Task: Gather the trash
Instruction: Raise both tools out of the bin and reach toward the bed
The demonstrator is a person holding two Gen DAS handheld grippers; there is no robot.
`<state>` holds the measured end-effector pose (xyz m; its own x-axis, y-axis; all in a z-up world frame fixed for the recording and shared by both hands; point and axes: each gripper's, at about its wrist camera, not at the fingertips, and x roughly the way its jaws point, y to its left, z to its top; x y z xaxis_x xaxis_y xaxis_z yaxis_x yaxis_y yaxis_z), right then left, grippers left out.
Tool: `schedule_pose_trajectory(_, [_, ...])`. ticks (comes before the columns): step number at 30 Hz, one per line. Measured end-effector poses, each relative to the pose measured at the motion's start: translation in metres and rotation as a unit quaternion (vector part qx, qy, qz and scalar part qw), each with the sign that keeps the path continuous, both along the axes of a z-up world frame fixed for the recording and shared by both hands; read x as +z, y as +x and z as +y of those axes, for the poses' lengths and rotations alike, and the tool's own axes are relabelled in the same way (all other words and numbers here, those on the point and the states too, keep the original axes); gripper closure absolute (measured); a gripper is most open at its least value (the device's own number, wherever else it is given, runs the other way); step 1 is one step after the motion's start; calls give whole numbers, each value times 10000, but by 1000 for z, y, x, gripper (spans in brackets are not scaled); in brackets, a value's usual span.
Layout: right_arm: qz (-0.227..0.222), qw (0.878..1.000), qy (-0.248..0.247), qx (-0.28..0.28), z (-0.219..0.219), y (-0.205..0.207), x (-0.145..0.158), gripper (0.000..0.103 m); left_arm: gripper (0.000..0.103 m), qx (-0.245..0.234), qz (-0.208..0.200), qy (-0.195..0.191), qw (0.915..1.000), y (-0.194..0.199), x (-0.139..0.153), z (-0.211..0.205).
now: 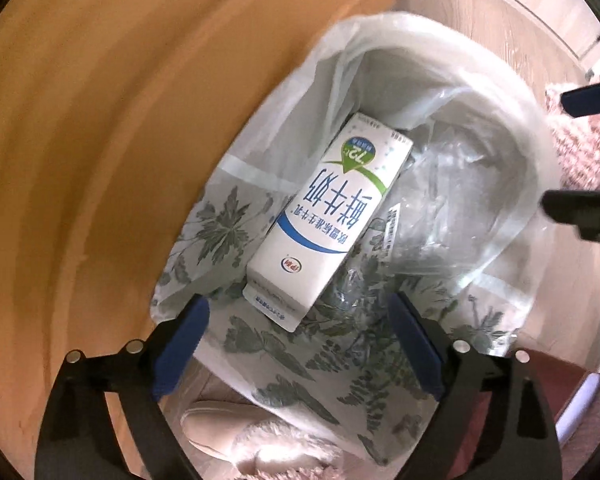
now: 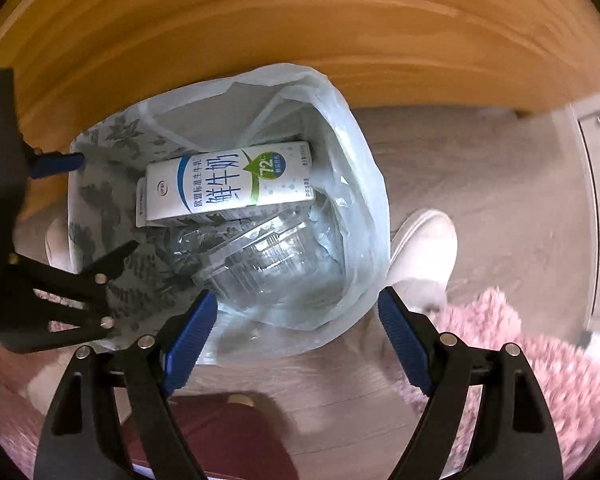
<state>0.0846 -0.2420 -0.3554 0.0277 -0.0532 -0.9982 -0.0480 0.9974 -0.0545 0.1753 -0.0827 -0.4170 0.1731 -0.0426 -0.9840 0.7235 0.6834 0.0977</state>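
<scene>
Now the milk carton (image 1: pixel 324 216) lies inside the bin bag (image 1: pixel 512 184) mid-frame, beside a clear plastic box (image 2: pixel 268 264); left tongs (image 1: pixel 300 344) and right tongs (image 2: pixel 296 336) both spread, empty. Lift straight up, clear of the bag's rim.

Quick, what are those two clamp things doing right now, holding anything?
Left tool: open, holding nothing; the milk carton lies in the bin bag below it.
Right tool: open, holding nothing.
</scene>
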Motion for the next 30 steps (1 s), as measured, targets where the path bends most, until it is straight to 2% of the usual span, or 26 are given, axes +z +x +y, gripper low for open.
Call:
schedule_pose_trajectory(4, [-255, 9995, 200, -3, -7, -1, 10, 24, 12, 189, -88, -86, 9997, -3, 21, 2])
schedule_pose_trajectory(6, [-463, 9984, 319, -69, -11, -3, 24, 24, 7, 305, -174, -137, 9993, -6, 35, 4])
schedule_pose_trajectory(10, [-938, 9950, 316, -136, -15, -10, 54, 21, 7, 699, -407, -531, 9953, -17, 74, 12])
schedule_pose_trajectory(12, [-1367, 9896, 421, -119, -18, -17, 77, 17, 7, 881, -532, -754, 9918, -23, 95, 17])
schedule_pose_trajectory(17, [-2239, 9719, 708, -192, -29, -37, 123, 11, 7, 1389, -1005, -1363, 9757, -45, 137, 36])
schedule_pose_trajectory(22, [-2911, 9522, 864, -321, -38, -59, 155, 8, 7, 1882, -1391, -1931, 9529, -66, 169, 56])
schedule_pose_trajectory(25, [-3382, 9364, 881, -333, -39, -74, 171, 8, 7, 1956, -1706, -2160, 9413, -82, 183, 62])
schedule_pose_trajectory(30, [-3927, 9152, 861, -288, -43, -90, 196, 8, 7, 1933, -2004, -2349, 9313, -99, 204, 64])
